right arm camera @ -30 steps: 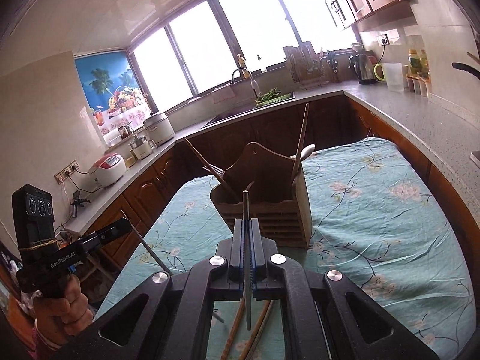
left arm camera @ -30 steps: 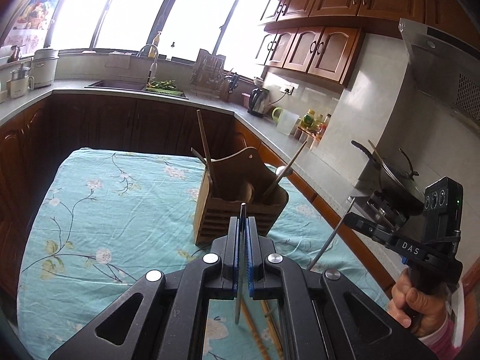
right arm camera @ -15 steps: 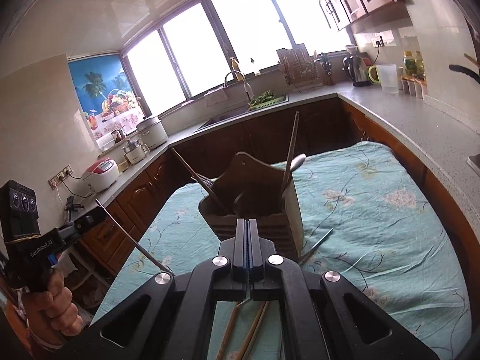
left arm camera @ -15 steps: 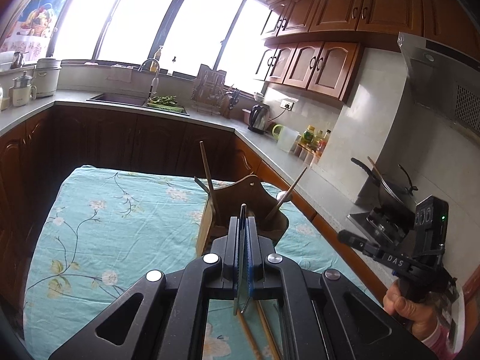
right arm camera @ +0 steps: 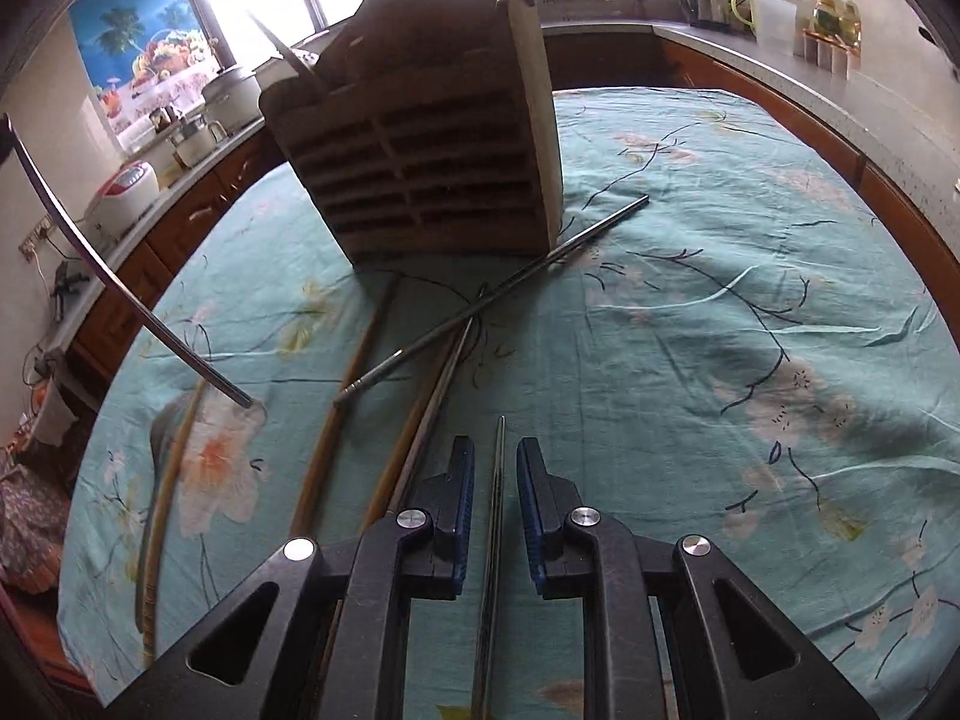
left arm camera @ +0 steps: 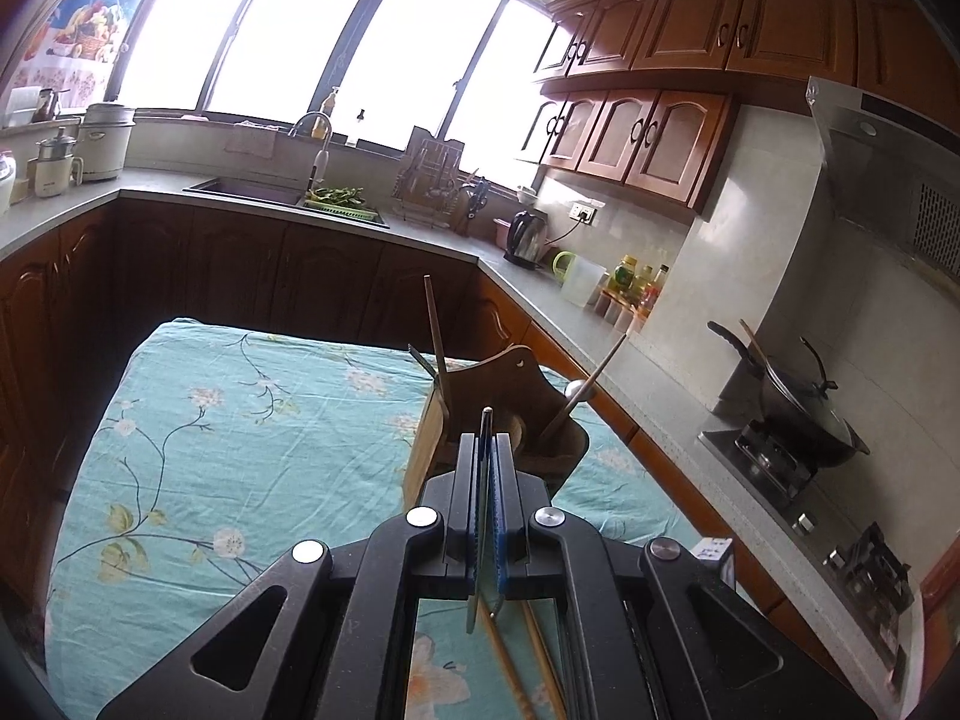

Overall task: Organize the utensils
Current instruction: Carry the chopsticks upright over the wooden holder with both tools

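- Left gripper [left arm camera: 485, 468]: fingers closed tight on a thin metal chopstick [left arm camera: 483, 456]; its tip stands up past the pads and the rest runs down below them
- That held chopstick also shows at the left of the right wrist view, slanting down with its end just above the cloth
- Right gripper [right arm camera: 495, 468]: fingers part-way apart and opening; a second metal chopstick [right arm camera: 495, 480] lies in the gap, blue pads clear of it on both sides
- Wooden utensil holder [right arm camera: 420, 138] stands upright on the desk [right arm camera: 720, 300], which carries a teal floral cloth; holder sits ahead of both grippers
- Holder already contains upright wooden sticks and a spoon-like piece [left arm camera: 579, 390] leaning right
- Loose on the cloth in front of the holder: a long metal chopstick [right arm camera: 492, 294] lying diagonally, one end near the holder's base corner; it crosses over wooden chopsticks [right arm camera: 354, 396] that run toward the right gripper
- One more wooden stick [right arm camera: 168, 480] lies near the left edge of the cloth
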Motion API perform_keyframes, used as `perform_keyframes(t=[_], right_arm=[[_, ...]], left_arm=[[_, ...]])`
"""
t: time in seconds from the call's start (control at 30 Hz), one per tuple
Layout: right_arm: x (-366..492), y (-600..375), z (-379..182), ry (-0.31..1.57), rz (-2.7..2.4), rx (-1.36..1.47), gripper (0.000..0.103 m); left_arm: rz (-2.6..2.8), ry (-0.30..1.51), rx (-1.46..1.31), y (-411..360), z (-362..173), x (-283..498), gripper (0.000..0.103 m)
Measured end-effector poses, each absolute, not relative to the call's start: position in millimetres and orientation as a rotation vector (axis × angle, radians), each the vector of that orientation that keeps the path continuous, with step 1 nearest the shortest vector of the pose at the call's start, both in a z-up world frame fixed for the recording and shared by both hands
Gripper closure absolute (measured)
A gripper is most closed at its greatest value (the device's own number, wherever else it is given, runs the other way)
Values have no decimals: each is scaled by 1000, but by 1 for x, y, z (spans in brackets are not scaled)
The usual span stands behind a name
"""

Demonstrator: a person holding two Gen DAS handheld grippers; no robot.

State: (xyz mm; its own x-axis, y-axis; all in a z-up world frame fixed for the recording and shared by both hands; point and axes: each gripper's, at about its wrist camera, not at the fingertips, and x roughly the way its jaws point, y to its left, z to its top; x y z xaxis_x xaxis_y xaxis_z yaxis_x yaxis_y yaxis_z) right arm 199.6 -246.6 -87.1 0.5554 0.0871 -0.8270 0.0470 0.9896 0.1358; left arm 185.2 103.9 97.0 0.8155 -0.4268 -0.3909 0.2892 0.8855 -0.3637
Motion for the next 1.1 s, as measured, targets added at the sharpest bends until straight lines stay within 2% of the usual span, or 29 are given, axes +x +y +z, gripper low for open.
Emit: perform_keyframes(t=[0.1, 0.17, 0.23, 0.37, 0.5, 0.77, 1.1], right_arm=[[203, -240, -92, 981, 14, 80, 87], [205, -235, -92, 981, -6, 35, 97], [206, -236, -91, 985, 0, 33, 99], [199, -247, -77, 953, 30, 129, 99], [184, -259, -36, 843, 53, 212, 99], [173, -263, 44, 638, 73, 220, 99], [171, -263, 90, 504, 81, 223, 99]], left_arm=[[-387, 483, -300, 104, 98, 186, 102], [-389, 484, -298, 104, 98, 185, 102], [-390, 482, -295, 104, 98, 183, 102], [-391, 477, -292, 105, 98, 180, 102], [-393, 466, -293, 107, 101, 178, 102], [-406, 438, -285, 105, 109, 171, 102], [-410, 415, -278, 107, 113, 167, 102]])
